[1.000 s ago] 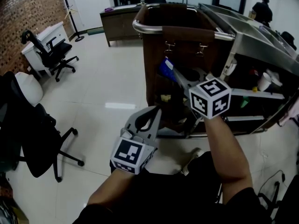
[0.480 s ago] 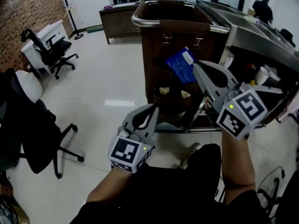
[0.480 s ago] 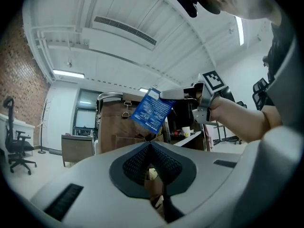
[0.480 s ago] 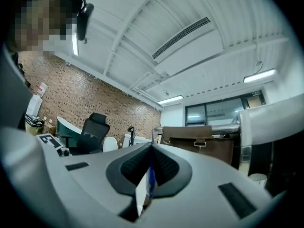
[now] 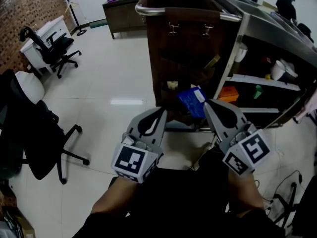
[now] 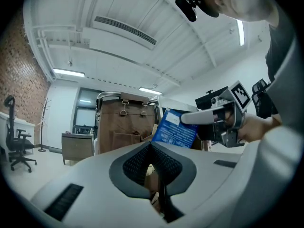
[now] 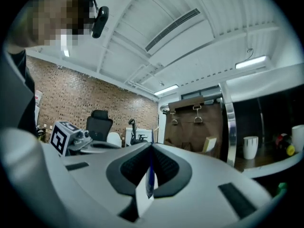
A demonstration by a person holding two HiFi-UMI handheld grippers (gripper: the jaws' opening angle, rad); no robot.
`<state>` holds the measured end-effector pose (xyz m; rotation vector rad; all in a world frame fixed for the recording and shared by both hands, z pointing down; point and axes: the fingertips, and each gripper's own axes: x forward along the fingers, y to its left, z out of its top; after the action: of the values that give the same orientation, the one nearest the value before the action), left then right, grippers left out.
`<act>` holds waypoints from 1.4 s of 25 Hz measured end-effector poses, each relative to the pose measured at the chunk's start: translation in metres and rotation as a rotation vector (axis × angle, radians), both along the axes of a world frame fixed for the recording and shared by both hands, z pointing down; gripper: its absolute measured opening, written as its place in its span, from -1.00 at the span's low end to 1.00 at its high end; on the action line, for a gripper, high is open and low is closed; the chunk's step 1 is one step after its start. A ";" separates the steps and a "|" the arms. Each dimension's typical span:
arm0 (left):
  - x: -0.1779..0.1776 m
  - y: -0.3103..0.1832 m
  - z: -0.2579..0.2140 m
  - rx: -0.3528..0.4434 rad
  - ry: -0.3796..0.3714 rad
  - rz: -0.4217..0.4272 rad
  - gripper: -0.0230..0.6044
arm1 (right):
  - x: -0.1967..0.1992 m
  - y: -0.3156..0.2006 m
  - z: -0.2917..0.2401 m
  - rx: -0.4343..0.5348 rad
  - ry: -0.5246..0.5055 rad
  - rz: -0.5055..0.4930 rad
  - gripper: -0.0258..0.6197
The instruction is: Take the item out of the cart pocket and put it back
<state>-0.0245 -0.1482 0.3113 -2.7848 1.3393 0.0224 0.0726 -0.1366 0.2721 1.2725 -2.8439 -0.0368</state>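
Packet: clamped edge-on in your right gripper, centre frame. Pocket: just above, upper centre. Left gripper: closed, empty, lower left.

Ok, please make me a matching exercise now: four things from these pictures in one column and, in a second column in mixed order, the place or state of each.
Things
1. blue packet
2. left gripper
3. white cup
4. white desk

Place or state
A. on a cart shelf
B. shut, with nothing in it
C. against the brick wall
D. clamped in the right gripper

Pairs: 1-D, 2-B, 3-A, 4-C
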 end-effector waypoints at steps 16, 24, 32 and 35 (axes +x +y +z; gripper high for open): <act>0.014 -0.001 0.009 -0.027 -0.020 0.039 -0.93 | -0.002 0.008 0.051 -0.103 0.000 -0.003 -0.89; 0.018 -0.003 0.015 -0.041 -0.023 0.046 -0.93 | -0.001 0.007 0.052 -0.105 -0.014 -0.005 -0.89; 0.014 -0.004 0.012 -0.034 -0.022 0.038 -0.93 | -0.002 0.007 0.053 -0.109 -0.014 -0.006 -0.89; 0.016 -0.004 0.013 -0.036 -0.022 0.039 -0.93 | -0.002 0.007 0.053 -0.109 -0.011 -0.007 -0.89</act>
<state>-0.0086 -0.1519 0.3240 -2.8320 1.2932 -0.0304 0.0706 -0.1301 0.3255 1.2446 -2.8161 0.1242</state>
